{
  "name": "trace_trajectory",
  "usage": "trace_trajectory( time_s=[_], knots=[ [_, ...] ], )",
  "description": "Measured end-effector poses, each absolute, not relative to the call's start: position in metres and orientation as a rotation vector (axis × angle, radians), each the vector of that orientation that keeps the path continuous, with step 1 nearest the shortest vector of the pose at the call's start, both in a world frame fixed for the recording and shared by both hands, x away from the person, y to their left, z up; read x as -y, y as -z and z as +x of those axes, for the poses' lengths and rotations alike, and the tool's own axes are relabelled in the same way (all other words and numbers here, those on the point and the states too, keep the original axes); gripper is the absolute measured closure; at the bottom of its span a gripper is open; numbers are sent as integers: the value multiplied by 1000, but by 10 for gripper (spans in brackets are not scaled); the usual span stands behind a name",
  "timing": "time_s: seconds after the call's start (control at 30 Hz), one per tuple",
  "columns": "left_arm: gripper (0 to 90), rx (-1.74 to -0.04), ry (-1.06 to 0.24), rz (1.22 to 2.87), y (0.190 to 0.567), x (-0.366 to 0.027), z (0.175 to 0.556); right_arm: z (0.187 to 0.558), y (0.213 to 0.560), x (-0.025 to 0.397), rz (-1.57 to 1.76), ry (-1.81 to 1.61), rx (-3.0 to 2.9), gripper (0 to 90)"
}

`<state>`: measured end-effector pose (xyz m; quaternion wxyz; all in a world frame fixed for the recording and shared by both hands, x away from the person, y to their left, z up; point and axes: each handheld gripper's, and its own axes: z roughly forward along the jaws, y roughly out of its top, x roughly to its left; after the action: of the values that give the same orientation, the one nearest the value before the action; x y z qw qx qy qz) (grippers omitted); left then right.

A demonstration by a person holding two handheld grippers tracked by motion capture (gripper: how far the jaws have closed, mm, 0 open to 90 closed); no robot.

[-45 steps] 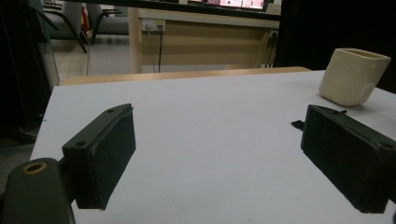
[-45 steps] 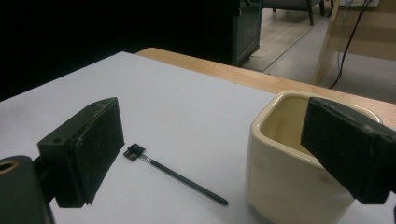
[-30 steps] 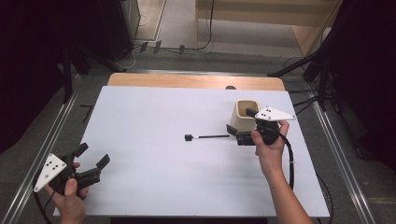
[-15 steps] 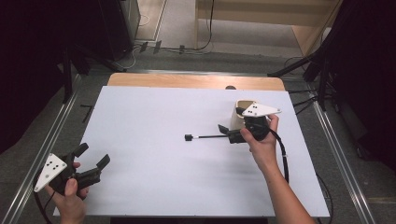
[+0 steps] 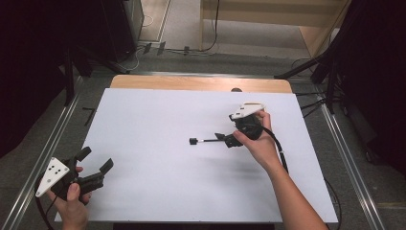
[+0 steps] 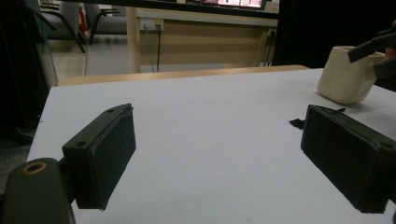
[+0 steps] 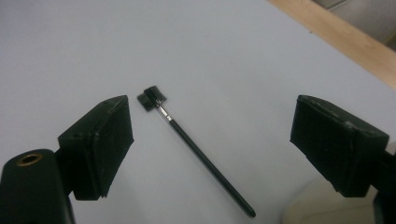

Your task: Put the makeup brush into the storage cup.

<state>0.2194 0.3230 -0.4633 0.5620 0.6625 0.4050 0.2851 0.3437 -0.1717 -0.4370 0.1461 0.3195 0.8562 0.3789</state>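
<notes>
Both grippers have their fingers spread wide with nothing between them. In the right gripper view the two black pads (image 7: 100, 144) stand far apart above the white table (image 7: 70, 42), and a slim black brush (image 7: 201, 156) lies on the surface between them, its small square head toward the far side of that view and its thin handle running back toward the camera. A pale cream edge, probably of the cup, shows at the bottom right corner of that view.

From the high view, the right gripper (image 5: 225, 139) sits right of the table's centre, pointing left, held in the person's right hand (image 5: 256, 141); the brush (image 5: 203, 141) lies just left of it, touching the table only. The left gripper (image 5: 95, 160) is held low at the near left corner, well apart from the brush.

In the left gripper view, a cream cup (image 6: 345, 80) stands upright on the far right of the table.
</notes>
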Motion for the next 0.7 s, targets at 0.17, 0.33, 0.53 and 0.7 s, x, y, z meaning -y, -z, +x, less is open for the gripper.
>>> trace_trajectory(
  time_s=[0.17, 0.33, 0.53, 0.7],
  knots=[
    [107, -953, -672, 1561, 463, -323, 219, 350, 440, 165, 921, -1049, -2511, 149],
    [107, -953, -671, 1561, 463, -323, 219, 357, 445, 157, 887, -971, -2584, 170],
    [108, -953, -671, 1564, 464, -323, 219, 364, 452, 144, 852, -866, -2660, 250],
    [108, -953, -673, 1564, 464, -323, 219, 367, 457, 134, 812, -785, -2711, 326]
  ],
)
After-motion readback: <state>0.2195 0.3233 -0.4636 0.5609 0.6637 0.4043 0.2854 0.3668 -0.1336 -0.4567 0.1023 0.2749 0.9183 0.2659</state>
